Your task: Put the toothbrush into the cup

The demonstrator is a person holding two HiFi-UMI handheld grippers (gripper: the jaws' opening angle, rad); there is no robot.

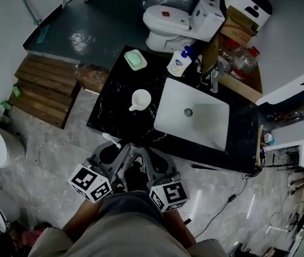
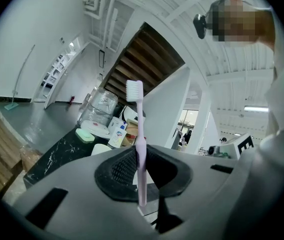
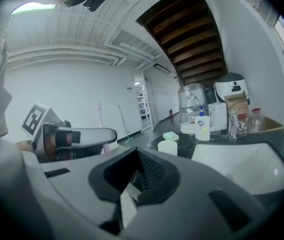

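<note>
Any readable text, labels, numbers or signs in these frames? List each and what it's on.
Nothing can be read in any view.
White pump bottle with a blue label: print too blurred to read.
White toilet: red mark on the lid, too small to read.
Black-and-white square-marker cubes: coded patterns only, no letters or numbers.

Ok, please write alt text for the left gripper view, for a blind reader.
The left gripper clamps a pale pink toothbrush upright, bristles on top. Beyond it, a black counter carries a white cup and a green soap dish.
</note>
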